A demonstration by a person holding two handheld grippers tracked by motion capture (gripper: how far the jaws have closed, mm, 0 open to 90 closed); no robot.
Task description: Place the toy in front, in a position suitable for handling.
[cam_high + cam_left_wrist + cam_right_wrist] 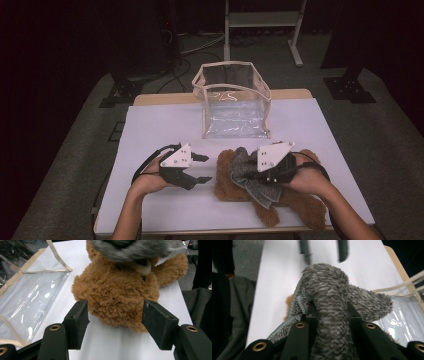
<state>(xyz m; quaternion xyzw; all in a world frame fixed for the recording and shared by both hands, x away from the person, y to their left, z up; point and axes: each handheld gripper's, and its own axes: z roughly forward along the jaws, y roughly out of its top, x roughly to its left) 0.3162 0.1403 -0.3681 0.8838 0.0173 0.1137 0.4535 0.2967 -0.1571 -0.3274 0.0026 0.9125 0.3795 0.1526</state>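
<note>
A white table (165, 125) seen from above, with a person's forearms entering at six o'clock. At the table's twelve o'clock edge stands a clear plastic bag (235, 100) with beige trim, its mouth open upward. A bare stretch of white surface lies between the bag and the hands, and more bare surface runs along the nine o'clock side.

Toward four o'clock lies a brown teddy bear (280, 200), one leg close to the near edge of the table. The right gripper (255, 172) is clamped on a grey fuzzy cloth (245, 172), which hangs bunched over the bear; in the right gripper view the cloth (332, 305) is pinched between the black jaws.

The left gripper (202, 167) sits just at nine o'clock of the bear with its jaws apart, grasping nothing. In the left gripper view the bear's head (117, 295) lies just beyond the spread jaws, not touched.

Around the table is grey carpet (75, 165). Beyond it the room is dark, with cables and a metal stand (262, 25) at twelve o'clock.
</note>
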